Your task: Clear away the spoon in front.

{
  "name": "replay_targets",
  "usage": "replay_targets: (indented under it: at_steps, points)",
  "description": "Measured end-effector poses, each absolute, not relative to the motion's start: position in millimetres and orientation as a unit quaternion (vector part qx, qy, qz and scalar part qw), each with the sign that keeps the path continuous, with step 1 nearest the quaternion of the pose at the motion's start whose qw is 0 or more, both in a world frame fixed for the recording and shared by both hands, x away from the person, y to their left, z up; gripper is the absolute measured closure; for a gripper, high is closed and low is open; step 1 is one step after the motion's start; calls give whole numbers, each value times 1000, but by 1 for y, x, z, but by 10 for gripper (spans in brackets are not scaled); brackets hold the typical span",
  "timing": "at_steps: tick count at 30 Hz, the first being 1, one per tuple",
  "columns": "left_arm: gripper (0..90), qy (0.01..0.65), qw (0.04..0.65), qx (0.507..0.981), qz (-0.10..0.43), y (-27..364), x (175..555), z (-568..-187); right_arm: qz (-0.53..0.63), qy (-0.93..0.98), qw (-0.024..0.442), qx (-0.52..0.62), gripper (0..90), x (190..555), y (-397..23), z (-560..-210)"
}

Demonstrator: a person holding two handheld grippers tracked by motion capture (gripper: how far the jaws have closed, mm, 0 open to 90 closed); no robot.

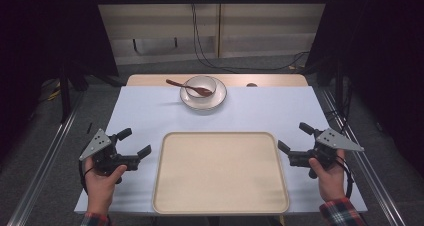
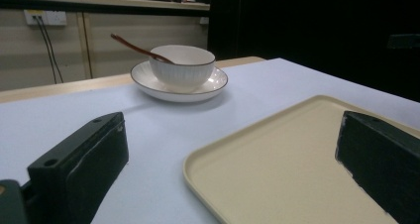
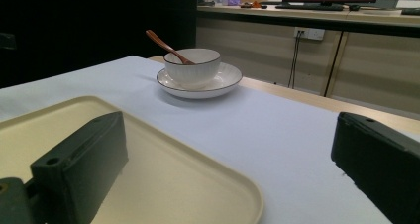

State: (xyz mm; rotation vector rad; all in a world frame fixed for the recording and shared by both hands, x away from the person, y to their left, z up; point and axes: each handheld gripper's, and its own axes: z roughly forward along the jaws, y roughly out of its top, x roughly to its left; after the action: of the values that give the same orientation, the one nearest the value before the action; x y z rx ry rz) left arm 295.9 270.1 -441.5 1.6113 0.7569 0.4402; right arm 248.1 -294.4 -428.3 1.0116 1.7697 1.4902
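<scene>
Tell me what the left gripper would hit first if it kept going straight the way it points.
Likely the tray: the left gripper, jaws open, points toward its left edge. In the left gripper view the rim sits between the jaws, the bowl well beyond. Height is unclear.

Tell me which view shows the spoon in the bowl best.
The right gripper view: the spoon is closest and sharpest there, its handle rising over the bowl's rim. The left gripper view shows the handle similarly but dimmer; the high view shows it small, from above.

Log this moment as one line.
left gripper open | right gripper open | tray empty | spoon in bowl on plate
</scene>
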Motion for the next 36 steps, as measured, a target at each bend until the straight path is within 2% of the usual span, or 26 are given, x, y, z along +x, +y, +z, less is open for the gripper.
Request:
replay_targets:
  at_steps: [4,13,24,36]
  points:
    - [0,314,593,714,198,269,294,-441,569,667,289,385,7,252,-294,-431]
    - [0,324,595,709,197,259,299,-438,571,670,289,376,8,251,-294,-429]
    - [0,347,597,700,182,253,324,-434,579,664,290,374,8,248,-295,-427]
    - [0,362,589,696,194,239,360,-433,572,671,293,371,7,245,-294,-428]
